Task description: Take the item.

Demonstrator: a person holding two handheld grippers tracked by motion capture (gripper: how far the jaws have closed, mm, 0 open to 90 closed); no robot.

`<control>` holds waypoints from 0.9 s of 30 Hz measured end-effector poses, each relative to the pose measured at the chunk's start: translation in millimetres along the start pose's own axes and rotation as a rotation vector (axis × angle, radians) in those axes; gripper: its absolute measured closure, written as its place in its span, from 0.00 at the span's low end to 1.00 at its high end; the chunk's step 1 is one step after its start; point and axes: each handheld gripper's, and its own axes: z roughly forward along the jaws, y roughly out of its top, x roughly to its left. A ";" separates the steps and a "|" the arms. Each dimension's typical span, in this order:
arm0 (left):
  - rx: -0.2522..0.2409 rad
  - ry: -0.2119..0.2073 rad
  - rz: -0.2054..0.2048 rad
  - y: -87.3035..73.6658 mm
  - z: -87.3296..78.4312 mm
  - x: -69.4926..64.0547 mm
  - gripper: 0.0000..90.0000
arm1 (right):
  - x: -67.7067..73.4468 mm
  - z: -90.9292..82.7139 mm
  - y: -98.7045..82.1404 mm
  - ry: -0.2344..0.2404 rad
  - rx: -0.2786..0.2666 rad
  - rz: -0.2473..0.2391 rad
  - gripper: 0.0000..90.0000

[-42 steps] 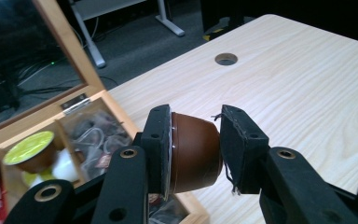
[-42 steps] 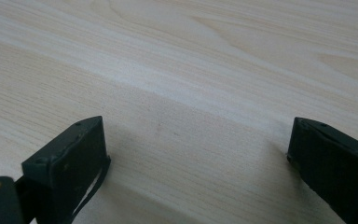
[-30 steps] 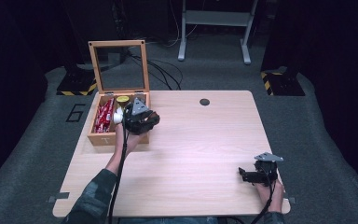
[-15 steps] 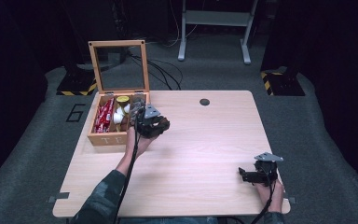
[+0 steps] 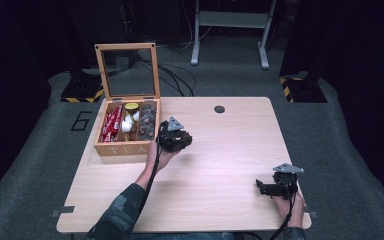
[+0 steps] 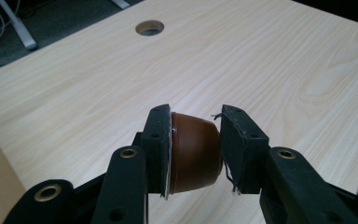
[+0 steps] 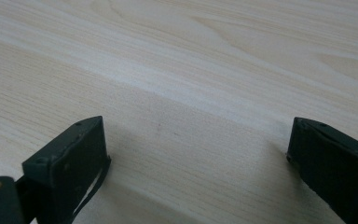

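A wooden tea box [image 5: 126, 148] with its glass lid up stands at the table's left, holding red packets, white and yellow capsules and dark capsules. My left gripper [image 5: 176, 139] hovers just right of the box, above the table. In the left gripper view this gripper [image 6: 195, 151] is shut on a brown capsule [image 6: 193, 151], foil rim against the left jaw. My right gripper [image 5: 261, 188] rests near the table's front right corner; in the right gripper view it [image 7: 196, 158] stands open over bare wood.
A round cable hole [image 5: 219, 109] sits near the table's far edge, also visible as the hole [image 6: 149, 27] in the left gripper view. A grey stand [image 5: 230, 20] and cables lie on the floor behind. A wide stretch of tabletop lies between the two grippers.
My left gripper has lifted out of the tea box with the brown capsule and moved right, over the table. The right gripper has stayed put.
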 end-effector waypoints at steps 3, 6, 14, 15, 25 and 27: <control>0.019 -0.007 -0.003 -2.9 10.0 -1.9 0.71 | 0.0 0.0 0.0 0.000 0.000 0.000 0.05; 0.031 -0.015 -0.003 -5.5 19.7 -3.5 0.71 | 0.1 -0.1 -0.1 0.000 0.000 0.000 0.05; 0.052 -0.022 -0.023 -9.3 38.7 -8.2 0.70 | 0.0 -0.2 0.0 0.002 -0.001 0.000 0.05; 0.058 -0.024 -0.021 -9.8 40.5 -8.7 0.70 | 0.0 -0.1 -0.1 0.002 -0.002 0.000 0.05; 0.085 -0.032 -0.015 -9.8 52.7 -14.3 0.70 | -0.1 -0.3 0.0 0.004 -0.001 -0.004 0.05; 0.087 -0.039 -0.020 -8.6 54.1 -15.3 0.70 | -0.1 -0.2 -0.1 0.004 -0.003 -0.003 0.05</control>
